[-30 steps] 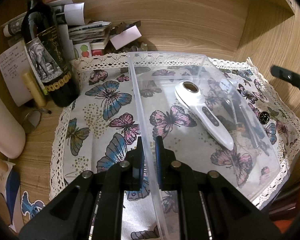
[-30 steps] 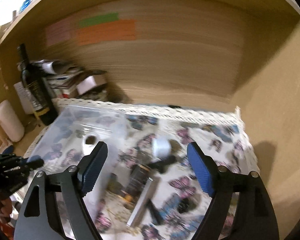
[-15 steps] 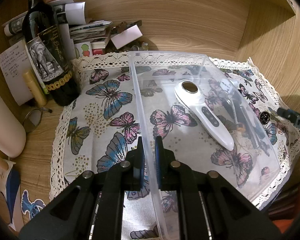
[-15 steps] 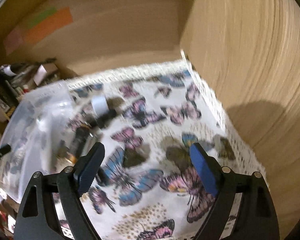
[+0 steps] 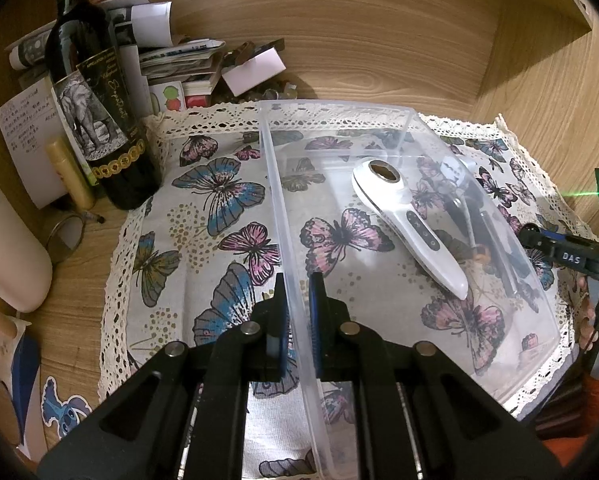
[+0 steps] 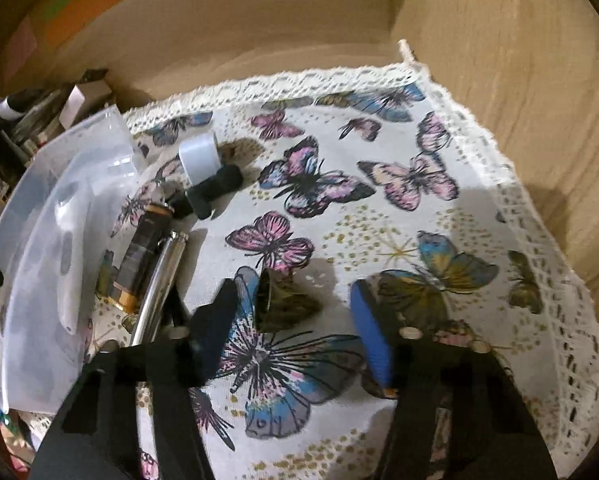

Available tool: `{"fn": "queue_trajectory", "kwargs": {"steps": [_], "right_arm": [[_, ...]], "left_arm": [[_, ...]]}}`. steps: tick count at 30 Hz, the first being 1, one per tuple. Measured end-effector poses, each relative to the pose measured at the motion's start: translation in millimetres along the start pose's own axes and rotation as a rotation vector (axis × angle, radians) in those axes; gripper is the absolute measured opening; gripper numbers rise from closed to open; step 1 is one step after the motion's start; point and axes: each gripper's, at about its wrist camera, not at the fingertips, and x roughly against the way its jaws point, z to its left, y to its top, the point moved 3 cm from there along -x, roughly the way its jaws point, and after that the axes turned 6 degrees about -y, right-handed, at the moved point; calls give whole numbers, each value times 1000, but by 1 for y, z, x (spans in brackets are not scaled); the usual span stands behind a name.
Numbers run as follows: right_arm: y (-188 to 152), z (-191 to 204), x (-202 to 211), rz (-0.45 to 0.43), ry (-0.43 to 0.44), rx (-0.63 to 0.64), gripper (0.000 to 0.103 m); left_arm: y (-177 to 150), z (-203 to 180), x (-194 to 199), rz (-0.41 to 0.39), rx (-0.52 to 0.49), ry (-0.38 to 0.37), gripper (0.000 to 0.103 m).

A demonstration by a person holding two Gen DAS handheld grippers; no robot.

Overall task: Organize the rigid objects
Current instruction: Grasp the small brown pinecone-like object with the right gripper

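Wooden desk (image 5: 379, 60), butterfly cloth (image 6: 379, 140): one white device (image 5: 403, 224) is already binned; the bin (image 5: 283, 200) is pinched by the left gripper (image 5: 298, 280). Battery (image 6: 143, 256) and tube (image 6: 159, 284) remain left of the right gripper (image 6: 295, 312) — its jaws have just been closing, nothing visibly between them.

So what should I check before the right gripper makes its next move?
1. Left gripper clamped on the bin wall: ok.
2. White handheld device lying inside the bin: ok.
3. Right gripper gripping something: not ok. Its jaws have just been closing but stand apart.
4. Dark shape between its fingers is a real object and not a print on the cloth: cannot tell.
5. Dark cylinder, metal tube and white cap in the bin: not ok, all lie beside it.
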Motion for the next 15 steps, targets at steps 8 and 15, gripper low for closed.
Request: {"fn": "queue_trajectory", "kwargs": {"steps": [8,15], "right_arm": [[10,10,19,-52,-9,44,25],[30,32,44,-128,23,100,26]], "left_arm": [[0,0,0,-1,2,0,10],[-2,0,0,-2,3,-5,10]]}}
